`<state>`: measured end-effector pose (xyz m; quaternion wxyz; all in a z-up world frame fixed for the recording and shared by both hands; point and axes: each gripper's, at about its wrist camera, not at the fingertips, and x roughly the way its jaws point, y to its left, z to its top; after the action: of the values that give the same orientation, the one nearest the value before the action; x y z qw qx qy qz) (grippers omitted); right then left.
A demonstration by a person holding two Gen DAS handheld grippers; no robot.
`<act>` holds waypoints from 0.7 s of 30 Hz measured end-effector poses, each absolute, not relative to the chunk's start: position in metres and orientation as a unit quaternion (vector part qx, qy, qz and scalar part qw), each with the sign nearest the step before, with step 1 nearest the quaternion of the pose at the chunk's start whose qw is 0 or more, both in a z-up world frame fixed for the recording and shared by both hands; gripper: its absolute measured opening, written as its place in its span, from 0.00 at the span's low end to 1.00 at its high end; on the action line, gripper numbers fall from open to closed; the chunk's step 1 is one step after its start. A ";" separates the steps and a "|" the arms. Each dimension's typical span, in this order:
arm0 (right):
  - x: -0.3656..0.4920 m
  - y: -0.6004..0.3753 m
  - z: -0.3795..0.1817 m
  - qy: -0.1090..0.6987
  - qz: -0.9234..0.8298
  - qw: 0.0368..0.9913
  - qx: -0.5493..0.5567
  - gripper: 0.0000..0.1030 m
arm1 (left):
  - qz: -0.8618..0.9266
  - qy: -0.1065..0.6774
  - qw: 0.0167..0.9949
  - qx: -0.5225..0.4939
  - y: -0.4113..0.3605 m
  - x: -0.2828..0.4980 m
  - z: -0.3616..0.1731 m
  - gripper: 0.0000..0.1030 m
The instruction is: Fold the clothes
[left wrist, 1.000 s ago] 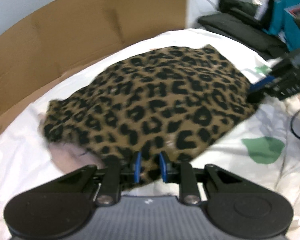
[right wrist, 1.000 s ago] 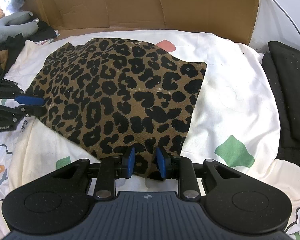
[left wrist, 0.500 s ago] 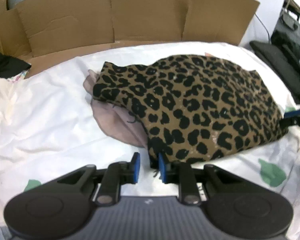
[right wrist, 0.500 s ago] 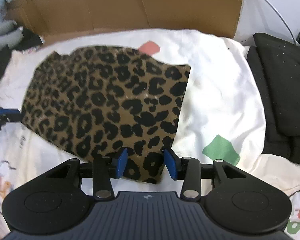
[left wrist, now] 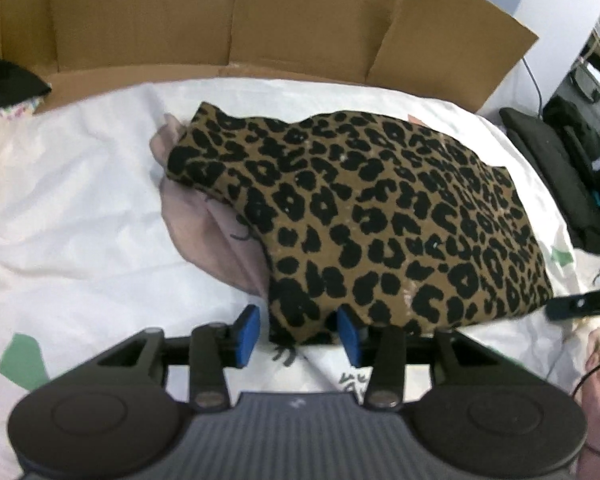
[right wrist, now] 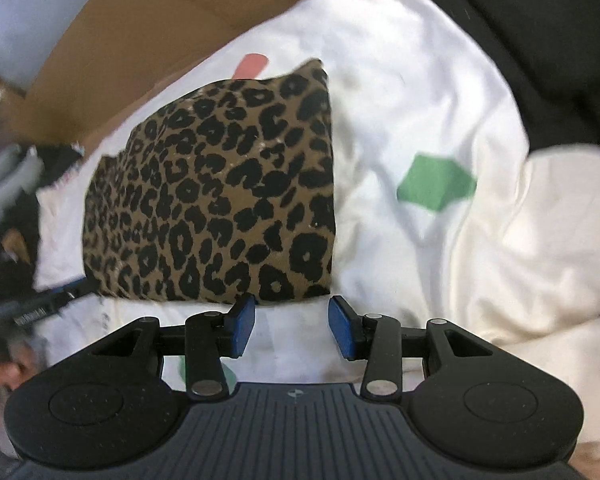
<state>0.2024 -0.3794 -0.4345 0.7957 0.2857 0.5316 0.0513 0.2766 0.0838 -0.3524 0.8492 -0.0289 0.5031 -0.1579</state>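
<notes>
One leopard garment [left wrist: 380, 216] on bed sheet [left wrist: 68, 200]; pink lining half hidden. My left gripper [left wrist: 296, 334] opening around corner; my right gripper [right wrist: 292, 326] spread, empty.

The leopard-print garment [left wrist: 380, 216] covers most of a pale pink cloth [left wrist: 204, 232] beneath it, so that cloth's shape cannot be told; left of the garment in the right wrist view, grey and dark objects [right wrist: 8, 184] smear into blur; right of it in the left wrist view, the black bags [left wrist: 572, 152] are cut off by the frame's edge.
</notes>
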 end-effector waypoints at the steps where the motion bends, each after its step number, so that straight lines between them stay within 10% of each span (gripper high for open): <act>1: 0.202 -0.383 -0.439 0.529 0.054 0.790 0.306 0.46 | -0.157 0.505 0.848 -0.033 0.084 0.278 -0.355 0.46; 9: 0.201 -0.412 -0.467 0.490 0.059 0.738 0.460 0.46 | -0.166 0.505 0.843 -0.080 0.096 0.281 -0.366 0.47; 11: 0.199 -0.416 -0.468 0.482 0.061 0.730 0.480 0.24 | -0.172 0.505 0.841 -0.093 0.098 0.281 -0.367 0.40; 15: 0.197 -0.421 -0.463 0.454 0.068 0.730 0.507 0.17 | -0.178 0.497 0.843 -0.104 0.103 0.280 -0.364 0.15; 21: 0.199 -0.420 -0.472 0.462 0.059 0.715 0.522 0.23 | -0.180 0.504 0.832 -0.147 0.114 0.286 -0.368 0.31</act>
<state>0.1986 -0.4195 -0.4722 0.7145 0.5219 0.4622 0.0590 0.2856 0.1139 -0.3685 0.8318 -0.1469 0.5041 -0.1801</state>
